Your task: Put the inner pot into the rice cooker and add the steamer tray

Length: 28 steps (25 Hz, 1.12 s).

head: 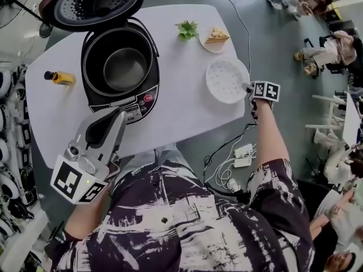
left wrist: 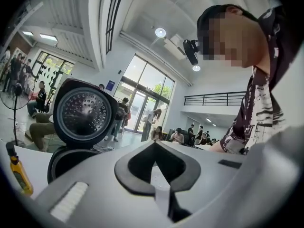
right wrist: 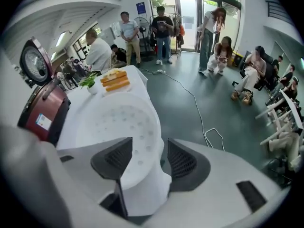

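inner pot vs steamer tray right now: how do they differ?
The inner pot is grey metal and deep; the steamer tray is white, shallow and perforated. The inner pot sits in the open rice cooker; the steamer tray lies on the table near its edge, its rim between the open jaws of the right gripper. Both are round.

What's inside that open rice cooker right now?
A metal inner pot sits in the cooker, looking empty. Whatever lies beneath the pot is covered.
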{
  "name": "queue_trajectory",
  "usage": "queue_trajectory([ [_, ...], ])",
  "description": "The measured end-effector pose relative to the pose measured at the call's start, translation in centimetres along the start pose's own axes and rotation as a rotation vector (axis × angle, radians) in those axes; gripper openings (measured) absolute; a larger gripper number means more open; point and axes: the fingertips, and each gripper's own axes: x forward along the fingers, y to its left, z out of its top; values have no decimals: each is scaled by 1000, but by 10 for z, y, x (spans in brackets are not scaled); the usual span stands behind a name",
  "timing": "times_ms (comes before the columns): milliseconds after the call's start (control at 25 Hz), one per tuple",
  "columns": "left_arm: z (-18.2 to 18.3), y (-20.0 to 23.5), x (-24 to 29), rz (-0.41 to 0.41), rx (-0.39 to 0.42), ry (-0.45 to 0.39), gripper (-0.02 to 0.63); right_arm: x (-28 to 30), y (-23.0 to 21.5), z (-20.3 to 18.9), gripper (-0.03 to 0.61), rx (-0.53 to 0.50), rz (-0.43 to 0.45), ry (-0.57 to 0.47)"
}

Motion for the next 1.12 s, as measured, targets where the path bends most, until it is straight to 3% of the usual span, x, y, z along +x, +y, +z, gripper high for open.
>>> queue_trajectory([
  [200, -9, 3, 5, 34, 2, 33, 5, 31, -10, -12, 210, 37, -26, 39],
  [480, -14, 4, 5, 53, 10, 54, 5, 51, -6, -18, 84, 40, -43, 62],
  [560, -15, 4, 5, 55, 10, 53, 5, 50, -6, -17, 71, 76, -56, 60],
  [600, -15, 3, 4, 54, 9, 52, 5, 48, -7, -18, 23, 107, -59, 58],
  [640, -15, 2, 3, 52, 8, 52, 5, 46, -7, -20, 17, 144, -57, 54],
  [720, -14, 1, 1, 45, 7, 47, 5, 39, -7, -21, 8, 199, -42, 46],
  [880, -10, -2, -4, 21, 6, 27, 5, 18, -2, -17, 2, 174, -25, 53],
  [1000, -3, -4, -10, 1, 12, -1, 5, -8, 12, -1, 2, 196, 33, 14],
  [1120, 7, -8, -16, -21, 13, -46, 5, -48, 42, 34, 2, 154, 118, -45],
])
